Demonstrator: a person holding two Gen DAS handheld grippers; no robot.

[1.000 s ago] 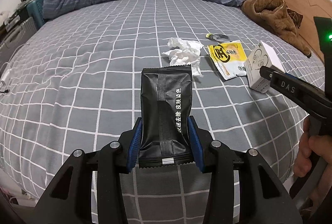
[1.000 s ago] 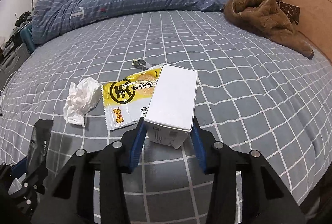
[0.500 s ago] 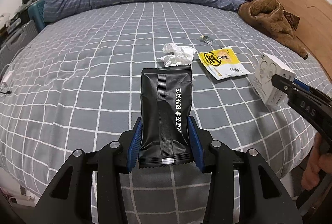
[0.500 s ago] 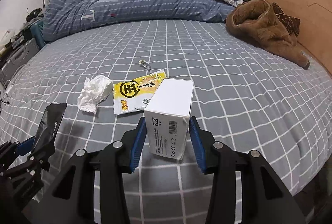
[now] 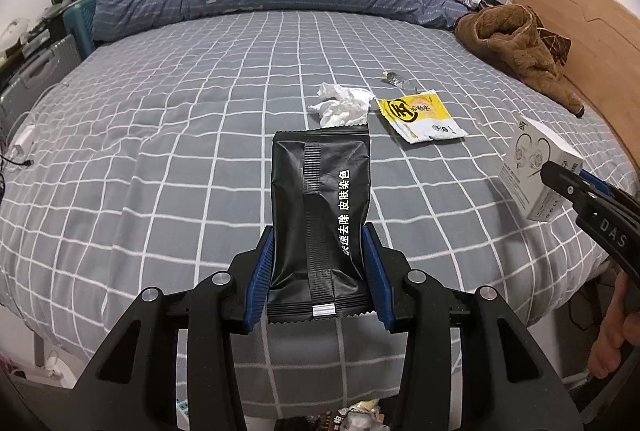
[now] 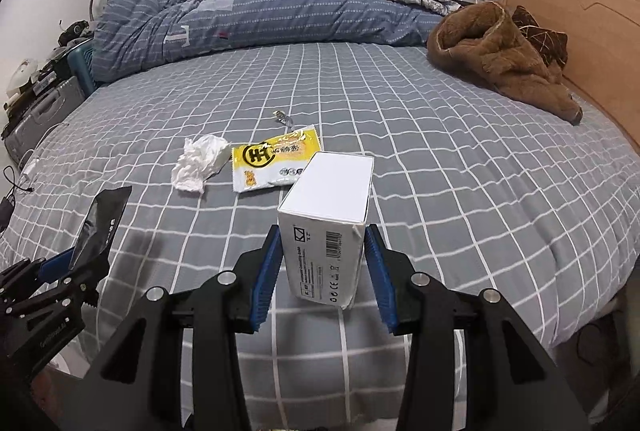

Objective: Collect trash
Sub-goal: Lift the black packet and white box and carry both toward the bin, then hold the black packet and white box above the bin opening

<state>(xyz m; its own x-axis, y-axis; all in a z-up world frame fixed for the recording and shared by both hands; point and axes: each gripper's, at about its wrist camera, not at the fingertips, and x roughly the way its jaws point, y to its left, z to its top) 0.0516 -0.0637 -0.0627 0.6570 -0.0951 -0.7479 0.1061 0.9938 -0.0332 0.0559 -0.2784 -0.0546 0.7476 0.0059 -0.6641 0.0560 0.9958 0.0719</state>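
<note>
The left gripper (image 5: 318, 279) is clamped on a black foil packet (image 5: 320, 215), held above the grey checked bed (image 5: 180, 135). The right gripper (image 6: 324, 271) is clamped on a white cardboard box (image 6: 326, 215). A crumpled white tissue (image 6: 198, 165) and a yellow snack wrapper (image 6: 272, 161) lie on the bed at 11 o'clock of the box.

A brown coat (image 6: 504, 59) and blue quilt (image 6: 256, 15) lie on the bed (image 6: 440, 159).

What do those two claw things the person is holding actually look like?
Both the left gripper and right gripper are matte black plastic frames with silver round bolts and two fingers lined with ribbed blue pads. Seen side-on, the right one bears white letters "DAS". A bare hand grips it; no cables show.
</note>
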